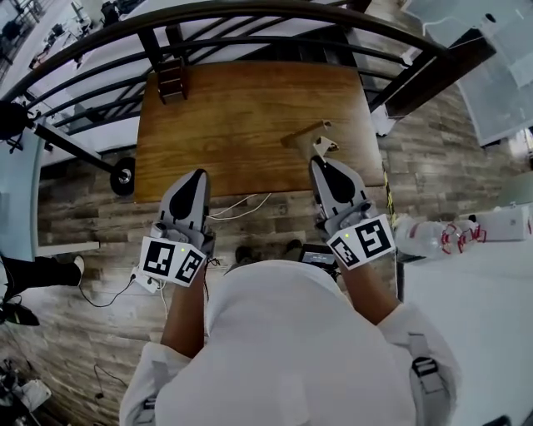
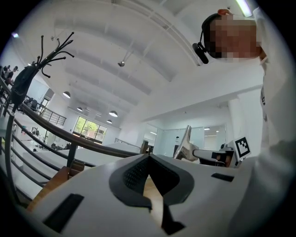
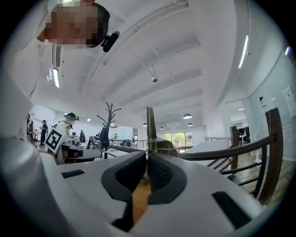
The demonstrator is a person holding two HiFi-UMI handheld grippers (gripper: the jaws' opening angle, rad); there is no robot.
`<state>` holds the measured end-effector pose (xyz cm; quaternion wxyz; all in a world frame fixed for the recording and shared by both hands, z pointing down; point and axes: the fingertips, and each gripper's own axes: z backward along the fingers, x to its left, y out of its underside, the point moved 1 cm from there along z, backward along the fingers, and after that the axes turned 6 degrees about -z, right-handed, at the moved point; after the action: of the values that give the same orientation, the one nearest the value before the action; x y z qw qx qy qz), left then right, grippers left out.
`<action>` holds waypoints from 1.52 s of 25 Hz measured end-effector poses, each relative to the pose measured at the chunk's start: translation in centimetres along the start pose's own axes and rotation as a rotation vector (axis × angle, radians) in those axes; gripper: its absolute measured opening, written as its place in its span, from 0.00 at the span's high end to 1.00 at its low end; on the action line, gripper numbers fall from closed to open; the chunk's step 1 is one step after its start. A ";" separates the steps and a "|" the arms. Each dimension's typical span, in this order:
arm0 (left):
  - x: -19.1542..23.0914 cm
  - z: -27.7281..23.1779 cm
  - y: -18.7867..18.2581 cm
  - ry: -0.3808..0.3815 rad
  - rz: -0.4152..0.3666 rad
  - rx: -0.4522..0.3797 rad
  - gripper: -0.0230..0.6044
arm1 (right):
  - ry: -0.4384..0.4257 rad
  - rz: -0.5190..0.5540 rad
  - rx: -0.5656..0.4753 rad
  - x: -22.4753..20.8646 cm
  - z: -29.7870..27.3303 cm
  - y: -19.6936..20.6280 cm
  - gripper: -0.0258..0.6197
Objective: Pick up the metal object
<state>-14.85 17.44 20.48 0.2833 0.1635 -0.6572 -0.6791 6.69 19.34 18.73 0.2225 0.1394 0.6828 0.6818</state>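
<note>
The metal object is a flat angled plate. It is lifted over the near right part of the brown wooden table, with my right gripper shut on its lower end. In the right gripper view the metal object stands edge-on, rising straight out of the closed jaws of the right gripper. My left gripper hovers over the table's near left edge, shut, with nothing in it. In the left gripper view the left gripper's jaws meet, and the metal object shows to the right.
A small dark wooden block sits at the table's far left. A curved dark railing runs behind the table. A white counter with a plastic bottle stands at the right. Cables lie on the plank floor near the person's feet.
</note>
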 end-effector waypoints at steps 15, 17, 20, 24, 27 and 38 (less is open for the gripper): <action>-11.3 -7.3 1.5 0.131 -0.015 0.062 0.94 | 0.038 -0.059 -0.054 -10.6 6.8 -2.1 0.92; -12.0 -7.8 1.6 0.138 -0.017 0.071 0.94 | 0.033 -0.070 -0.059 -11.1 7.2 -2.1 0.92; -13.0 -8.1 1.4 0.146 -0.034 0.074 0.94 | 0.027 -0.085 -0.058 -11.6 7.7 -1.8 0.92; -13.8 -8.4 1.6 0.148 -0.037 0.091 0.94 | 0.029 -0.098 -0.062 -12.1 8.3 -1.8 0.92; -14.2 -8.3 1.2 0.142 -0.047 0.086 0.94 | 0.033 -0.109 -0.061 -12.5 8.8 -1.7 0.92; -14.9 -8.4 1.4 0.108 -0.043 0.094 0.94 | 0.001 -0.151 -0.074 -13.5 8.9 -1.4 0.92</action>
<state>2.12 19.74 18.97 0.2959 0.2269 -0.6684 -0.6436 22.92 20.34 19.15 0.2782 0.0787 0.6657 0.6880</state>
